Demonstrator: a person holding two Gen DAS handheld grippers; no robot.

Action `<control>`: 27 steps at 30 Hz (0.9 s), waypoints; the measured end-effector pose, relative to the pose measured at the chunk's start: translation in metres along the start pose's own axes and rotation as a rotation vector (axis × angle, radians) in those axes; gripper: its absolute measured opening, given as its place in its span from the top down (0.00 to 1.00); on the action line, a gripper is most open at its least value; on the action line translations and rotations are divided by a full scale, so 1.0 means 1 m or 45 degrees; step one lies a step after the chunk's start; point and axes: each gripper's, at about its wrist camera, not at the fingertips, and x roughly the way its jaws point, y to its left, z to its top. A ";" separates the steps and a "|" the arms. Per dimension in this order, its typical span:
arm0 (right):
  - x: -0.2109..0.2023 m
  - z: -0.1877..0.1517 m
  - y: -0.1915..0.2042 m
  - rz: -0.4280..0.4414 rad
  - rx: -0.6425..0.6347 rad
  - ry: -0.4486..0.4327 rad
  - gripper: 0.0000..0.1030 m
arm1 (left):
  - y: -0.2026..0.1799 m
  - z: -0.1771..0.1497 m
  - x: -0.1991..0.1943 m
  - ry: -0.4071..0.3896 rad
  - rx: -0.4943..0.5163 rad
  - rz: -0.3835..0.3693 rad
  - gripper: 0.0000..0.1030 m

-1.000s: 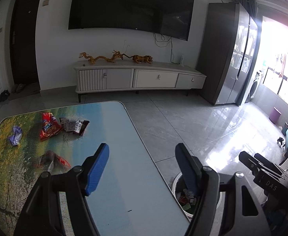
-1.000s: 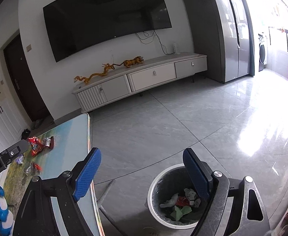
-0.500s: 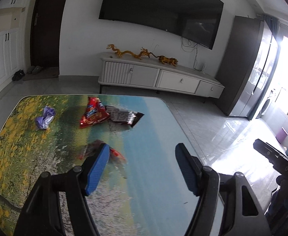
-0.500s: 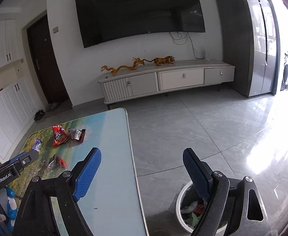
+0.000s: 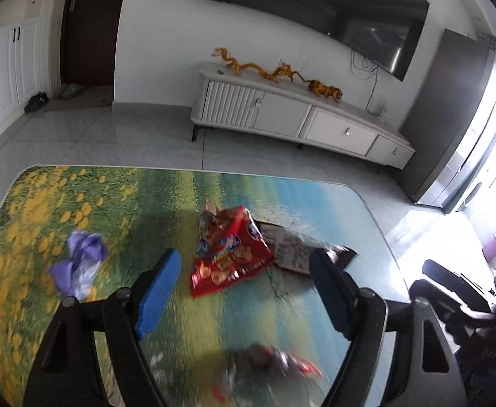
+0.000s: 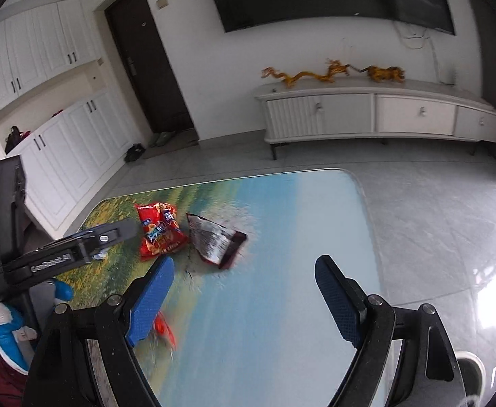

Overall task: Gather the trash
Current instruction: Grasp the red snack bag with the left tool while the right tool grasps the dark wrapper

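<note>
Both the left gripper and right gripper have black angular frames with silver screws at the joints and blue textured pads on their fingers, and the left one's side bears white "GenRobot.AI" lettering.

The side of the left hand-held gripper, seen from the right wrist camera, carries white lettering that seems to read "GenRobot.AI". Ahead of it, print on the red snack bag and the dark wrapper is too blurred to read.
</note>
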 end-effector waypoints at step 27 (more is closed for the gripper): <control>0.060 -0.012 -0.008 0.163 0.107 0.125 0.75 | 0.021 0.000 0.044 0.125 -0.087 -0.160 0.65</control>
